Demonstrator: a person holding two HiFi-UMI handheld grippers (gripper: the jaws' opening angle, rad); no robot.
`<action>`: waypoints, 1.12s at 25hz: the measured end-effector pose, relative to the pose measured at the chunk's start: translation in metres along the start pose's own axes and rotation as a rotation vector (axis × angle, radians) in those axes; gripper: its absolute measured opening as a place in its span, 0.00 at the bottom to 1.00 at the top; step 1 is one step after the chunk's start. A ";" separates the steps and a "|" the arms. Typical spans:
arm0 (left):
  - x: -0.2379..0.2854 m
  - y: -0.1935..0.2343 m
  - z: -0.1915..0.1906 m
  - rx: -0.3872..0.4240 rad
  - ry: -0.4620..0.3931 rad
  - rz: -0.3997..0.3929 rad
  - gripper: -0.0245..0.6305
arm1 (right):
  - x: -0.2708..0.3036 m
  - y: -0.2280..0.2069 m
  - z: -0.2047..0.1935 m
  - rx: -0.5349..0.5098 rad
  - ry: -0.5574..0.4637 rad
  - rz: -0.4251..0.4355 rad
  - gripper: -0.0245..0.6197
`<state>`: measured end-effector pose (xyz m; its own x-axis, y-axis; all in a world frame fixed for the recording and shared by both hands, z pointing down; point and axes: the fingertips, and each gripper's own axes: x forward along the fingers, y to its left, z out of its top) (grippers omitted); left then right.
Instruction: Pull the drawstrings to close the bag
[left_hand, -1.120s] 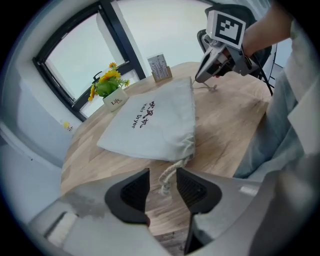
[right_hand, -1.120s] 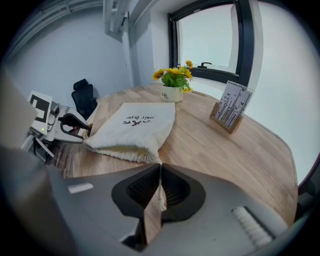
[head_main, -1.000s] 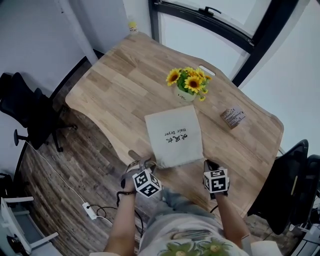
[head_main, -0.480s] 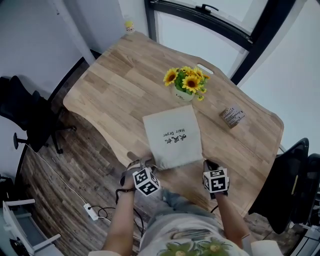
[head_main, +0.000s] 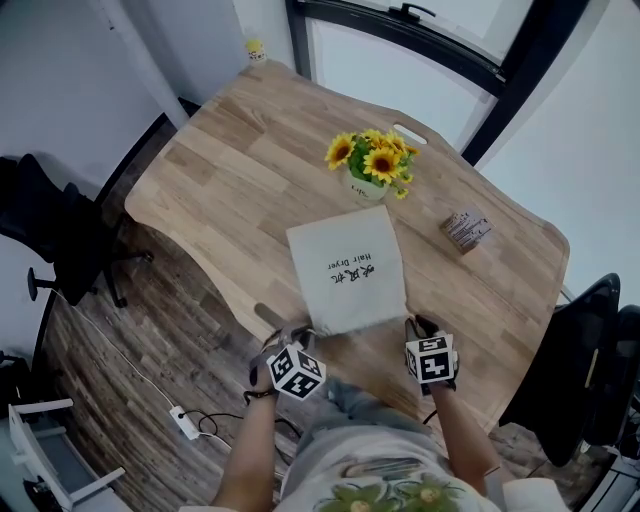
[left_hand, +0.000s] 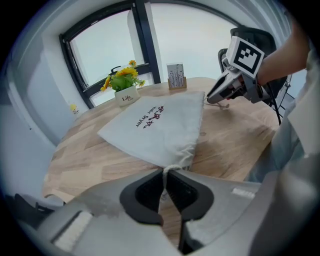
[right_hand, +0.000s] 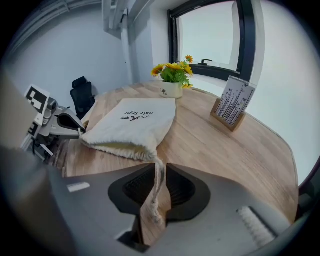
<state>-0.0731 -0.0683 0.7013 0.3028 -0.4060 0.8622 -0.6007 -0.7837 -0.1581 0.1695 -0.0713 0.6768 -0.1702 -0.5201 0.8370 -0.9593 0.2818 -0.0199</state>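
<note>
While the bag (head_main: 347, 268) lies plain, drawstrings (right_hand: 156, 185) barely show from above.

Soft daylight from window (right_hand: 210, 30), fisheye-warped edges

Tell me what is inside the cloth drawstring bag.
Only its pale cloth shows: the bag lies flat on the table, and the cloth covers any contents.
</note>
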 end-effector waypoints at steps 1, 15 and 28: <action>-0.001 -0.001 -0.001 -0.008 0.000 0.008 0.07 | 0.001 -0.002 0.000 -0.007 0.001 -0.013 0.15; 0.004 0.008 0.000 -0.195 -0.005 0.091 0.14 | 0.008 -0.011 0.002 -0.005 0.002 -0.109 0.05; -0.024 0.033 0.015 -0.404 -0.112 0.191 0.06 | -0.037 -0.033 0.054 0.095 -0.323 -0.218 0.05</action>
<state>-0.0893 -0.0915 0.6680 0.2234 -0.5909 0.7752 -0.8869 -0.4531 -0.0897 0.1953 -0.1050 0.6165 -0.0076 -0.7906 0.6123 -0.9948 0.0684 0.0760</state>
